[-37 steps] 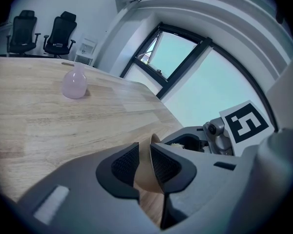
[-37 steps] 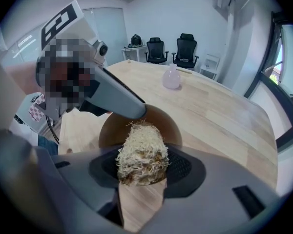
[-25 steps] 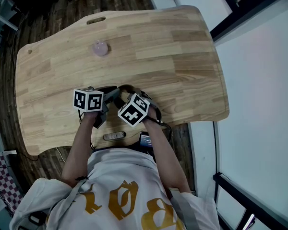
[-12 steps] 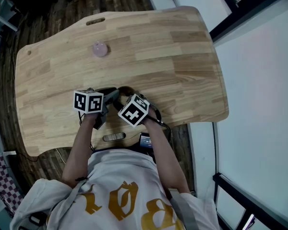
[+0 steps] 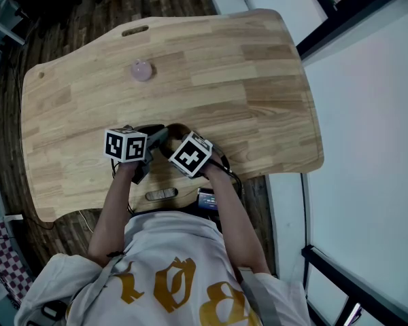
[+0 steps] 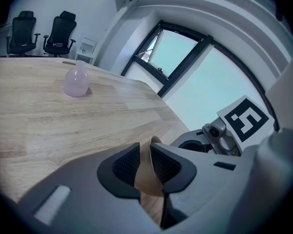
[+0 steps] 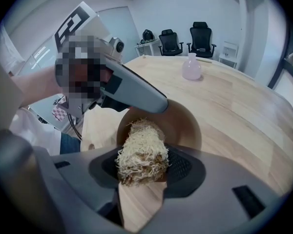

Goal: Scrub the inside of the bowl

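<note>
A brown bowl stands on the wooden tabletop close to its near edge, about midway along that edge and just before the person. The left tool is clamped on the bowl's rim: one ribbed pad is inside the thin wall, the other outside, and the wall is pinched between them. The right tool is closed on a scrubber, a pale bundle of coarse, straw-coloured fibres that sticks out past the pads. The scrubber's far end reaches over the rim into the bowl's opening; whether it presses on the inner wall cannot be told. The two tools sit just beside each other, their marker cubes nearly touching in the head view. A small pink flask stands upright toward the far edge of the tabletop, left of its middle and well apart from the bowl. Beyond the far edge, two black office chairs stand on the floor by a white wall.
</note>
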Action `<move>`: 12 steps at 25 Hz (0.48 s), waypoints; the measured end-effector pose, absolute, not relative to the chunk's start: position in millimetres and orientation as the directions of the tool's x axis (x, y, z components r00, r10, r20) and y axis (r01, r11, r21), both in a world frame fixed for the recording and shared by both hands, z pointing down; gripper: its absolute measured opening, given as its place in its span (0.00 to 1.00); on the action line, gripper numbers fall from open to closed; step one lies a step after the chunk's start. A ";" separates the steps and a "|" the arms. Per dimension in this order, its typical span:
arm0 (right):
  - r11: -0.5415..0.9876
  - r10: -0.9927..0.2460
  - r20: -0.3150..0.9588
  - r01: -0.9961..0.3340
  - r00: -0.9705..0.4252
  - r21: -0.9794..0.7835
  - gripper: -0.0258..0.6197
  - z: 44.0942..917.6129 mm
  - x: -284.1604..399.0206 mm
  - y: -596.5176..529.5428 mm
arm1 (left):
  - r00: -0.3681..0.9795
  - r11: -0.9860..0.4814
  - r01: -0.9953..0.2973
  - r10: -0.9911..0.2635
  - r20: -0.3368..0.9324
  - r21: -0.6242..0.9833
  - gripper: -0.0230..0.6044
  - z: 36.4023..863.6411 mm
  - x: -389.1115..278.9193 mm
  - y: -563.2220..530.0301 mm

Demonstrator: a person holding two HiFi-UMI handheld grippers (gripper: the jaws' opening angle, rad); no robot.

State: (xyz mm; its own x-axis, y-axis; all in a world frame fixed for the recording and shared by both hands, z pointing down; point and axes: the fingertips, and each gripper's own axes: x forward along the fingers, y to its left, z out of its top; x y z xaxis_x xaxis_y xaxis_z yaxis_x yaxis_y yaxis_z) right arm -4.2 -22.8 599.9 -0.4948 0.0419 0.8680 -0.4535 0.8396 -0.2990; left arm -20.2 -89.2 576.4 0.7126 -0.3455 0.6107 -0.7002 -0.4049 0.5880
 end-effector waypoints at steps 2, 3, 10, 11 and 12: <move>0.830 0.051 0.864 -0.460 -0.501 -0.316 0.34 599.8 -4.5 -22.4 | 0.713 -0.408 -0.700 -0.346 0.610 0.586 0.13 576.0 -20.4 -89.2; 0.825 0.055 0.863 -0.464 -0.502 -0.322 0.34 599.9 -4.4 -22.2 | 0.713 -0.408 -0.700 -0.347 0.610 0.586 0.13 575.8 -20.4 -89.3; 0.812 0.063 0.877 -0.487 -0.477 -0.323 0.34 603.4 -0.3 -22.1 | 0.713 -0.421 -0.699 -0.347 0.609 0.578 0.13 574.9 -20.9 -88.9; 0.810 0.064 0.879 -0.490 -0.472 -0.322 0.34 603.8 0.7 -21.8 | 0.713 -0.425 -0.698 -0.346 0.609 0.576 0.13 574.3 -20.6 -88.7; 0.808 0.064 0.882 -0.495 -0.467 -0.320 0.34 604.5 2.0 -21.8 | 0.713 -0.428 -0.698 -0.345 0.610 0.574 0.13 573.7 -20.4 -88.5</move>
State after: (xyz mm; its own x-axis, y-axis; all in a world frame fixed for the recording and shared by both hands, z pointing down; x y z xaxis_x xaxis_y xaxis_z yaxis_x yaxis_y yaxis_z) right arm 2.0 -21.8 604.5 -0.4667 0.0639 0.8821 -0.4951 0.8076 -0.3204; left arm -20.4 -88.5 573.7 0.7133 -0.3454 0.6098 -0.6980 -0.4278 0.5742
